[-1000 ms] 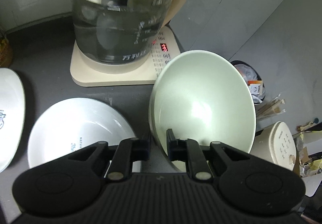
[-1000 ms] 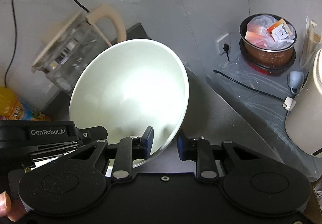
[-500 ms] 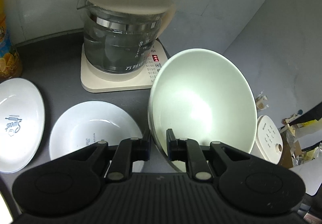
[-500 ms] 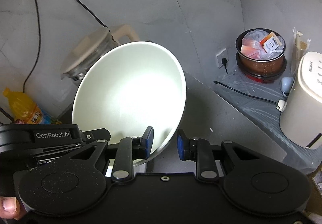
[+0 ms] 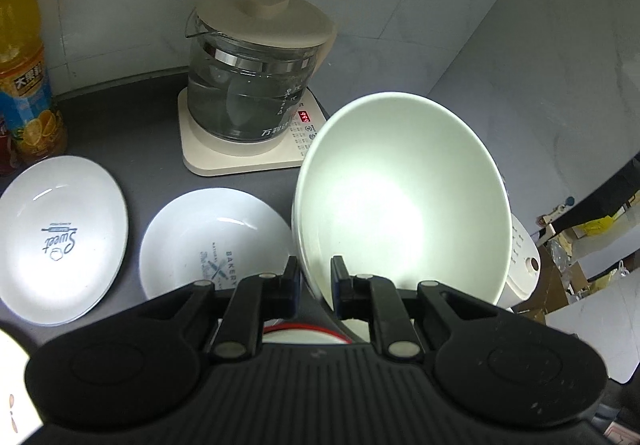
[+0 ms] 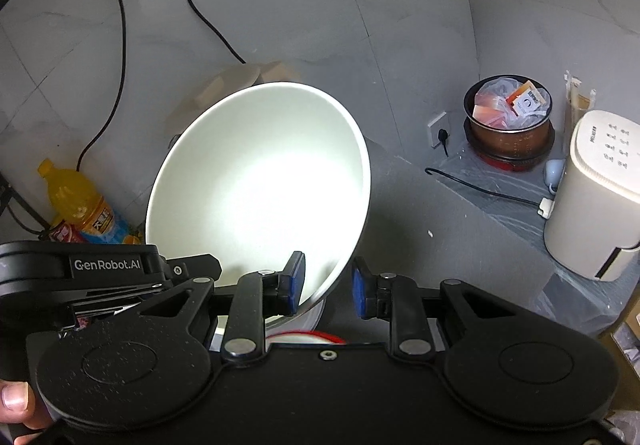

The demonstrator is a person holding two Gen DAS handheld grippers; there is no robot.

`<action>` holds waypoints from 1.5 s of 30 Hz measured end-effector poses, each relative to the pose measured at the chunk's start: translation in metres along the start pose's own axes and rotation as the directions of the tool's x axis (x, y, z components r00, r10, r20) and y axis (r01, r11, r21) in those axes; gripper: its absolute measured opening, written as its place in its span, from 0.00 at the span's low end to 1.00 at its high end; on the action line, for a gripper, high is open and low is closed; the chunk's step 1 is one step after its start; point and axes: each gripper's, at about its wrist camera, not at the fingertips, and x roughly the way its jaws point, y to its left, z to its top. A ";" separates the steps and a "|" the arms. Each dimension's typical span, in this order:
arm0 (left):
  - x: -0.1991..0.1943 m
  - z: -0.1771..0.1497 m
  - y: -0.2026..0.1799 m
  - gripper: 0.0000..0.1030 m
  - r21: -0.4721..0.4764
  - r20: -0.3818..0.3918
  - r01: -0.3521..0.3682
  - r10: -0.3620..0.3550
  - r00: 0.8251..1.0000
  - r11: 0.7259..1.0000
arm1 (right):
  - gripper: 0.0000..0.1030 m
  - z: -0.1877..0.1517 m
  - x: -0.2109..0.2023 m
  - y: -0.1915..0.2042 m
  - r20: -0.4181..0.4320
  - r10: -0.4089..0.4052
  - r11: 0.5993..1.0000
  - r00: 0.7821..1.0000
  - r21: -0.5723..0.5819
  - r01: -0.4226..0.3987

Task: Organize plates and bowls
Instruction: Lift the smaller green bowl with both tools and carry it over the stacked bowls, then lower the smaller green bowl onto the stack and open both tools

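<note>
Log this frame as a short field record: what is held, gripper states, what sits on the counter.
held item: large white bowl, tilted, rim clamped by left gripper
right gripper: open, jaws astride the bowl's rim, not closed on it
on counter: "Sweet" plate; "Bakery" plate beside it
behind plates: glass kettle on its base
far left: orange juice bottle
right side: white appliance; pot with packets
</note>
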 end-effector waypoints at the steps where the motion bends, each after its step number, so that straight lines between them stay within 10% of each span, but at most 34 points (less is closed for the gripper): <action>1: -0.003 -0.002 0.001 0.13 0.002 0.000 0.002 -0.002 1.000 1.000 | 0.24 -0.003 -0.003 0.001 -0.001 -0.002 1.000 1.000 0.001 0.002; 45: -0.002 -0.097 0.061 0.14 -0.010 -0.199 0.022 -0.023 0.980 1.000 | 0.25 -0.111 -0.015 0.020 -0.190 -0.122 0.992 0.974 0.022 0.128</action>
